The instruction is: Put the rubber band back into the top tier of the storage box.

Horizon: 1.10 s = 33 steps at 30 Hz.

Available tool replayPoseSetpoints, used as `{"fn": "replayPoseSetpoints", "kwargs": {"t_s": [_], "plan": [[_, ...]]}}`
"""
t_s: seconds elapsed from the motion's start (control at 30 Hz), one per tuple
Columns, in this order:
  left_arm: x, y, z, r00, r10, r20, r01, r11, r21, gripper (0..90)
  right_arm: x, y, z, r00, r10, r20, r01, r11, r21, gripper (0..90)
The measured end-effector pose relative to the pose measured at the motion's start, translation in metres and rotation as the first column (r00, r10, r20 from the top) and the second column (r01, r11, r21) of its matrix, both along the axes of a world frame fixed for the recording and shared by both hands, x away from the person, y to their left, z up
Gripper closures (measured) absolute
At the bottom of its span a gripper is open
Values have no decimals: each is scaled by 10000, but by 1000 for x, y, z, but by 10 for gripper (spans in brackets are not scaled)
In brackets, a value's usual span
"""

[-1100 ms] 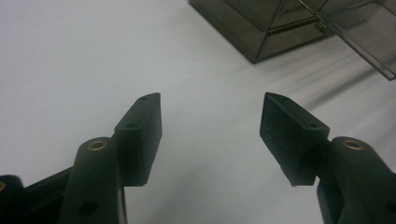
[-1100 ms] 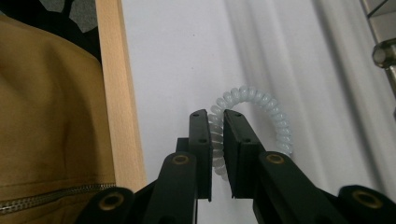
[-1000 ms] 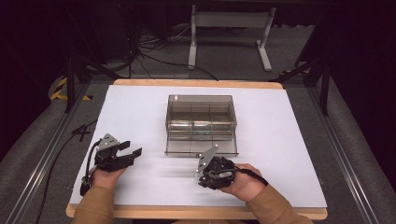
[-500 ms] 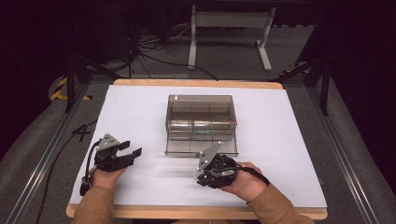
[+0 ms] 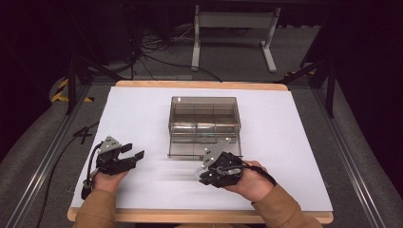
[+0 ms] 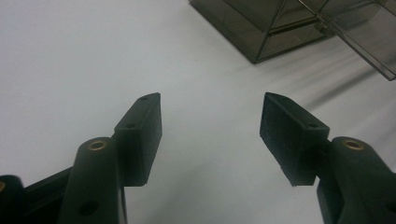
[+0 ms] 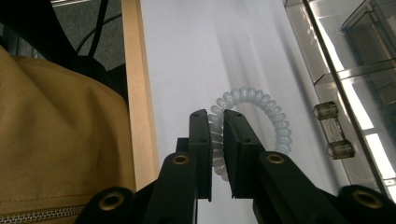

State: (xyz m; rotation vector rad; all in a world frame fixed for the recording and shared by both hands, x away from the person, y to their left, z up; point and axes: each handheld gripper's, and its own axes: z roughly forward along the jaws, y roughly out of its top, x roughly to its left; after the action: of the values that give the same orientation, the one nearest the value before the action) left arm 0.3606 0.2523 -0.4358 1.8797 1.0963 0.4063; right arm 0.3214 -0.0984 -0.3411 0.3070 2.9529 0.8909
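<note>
A smoky clear drawer box [image 5: 203,118] stands mid-table, and its lowest drawer [image 5: 190,149] seems pulled out toward me. My right gripper [image 5: 203,175] hovers just in front of that drawer, at its right part. In the right gripper view its jaws [image 7: 215,114] are shut on a clear spiral hair tie [image 7: 261,100], which hangs as a loop above the white table. The drawer's clear handle [image 7: 332,129] is close beside the loop. My left gripper [image 5: 135,152] rests at the front left, open and with nothing between its fingers [image 6: 140,126].
The white tabletop [image 5: 294,142] has a wooden front edge [image 7: 137,93] near my mustard sleeve [image 7: 56,140]. The box's corner and a clear drawer panel [image 6: 355,42] lie ahead of the left gripper. Cables and a stand's legs [image 5: 233,42] are on the floor beyond the table.
My right gripper has risen slightly with the hair tie still in its jaws. The left gripper has stayed where it was.
</note>
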Motion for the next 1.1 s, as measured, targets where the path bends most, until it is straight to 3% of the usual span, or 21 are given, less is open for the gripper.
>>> {"fn": "replayPoseSetpoints", "kwargs": {"t_s": [0.87,1.1], "plan": [[0,0,0,10000,-3,-5,3,10000,23,396,13,-5,31,9977,-559,375,530,9957,760,823],[0,0,0,10000,-1,-6,1,10000,19,396,17,-4,39,9952,-789,582,746,9946,723,823]]}}
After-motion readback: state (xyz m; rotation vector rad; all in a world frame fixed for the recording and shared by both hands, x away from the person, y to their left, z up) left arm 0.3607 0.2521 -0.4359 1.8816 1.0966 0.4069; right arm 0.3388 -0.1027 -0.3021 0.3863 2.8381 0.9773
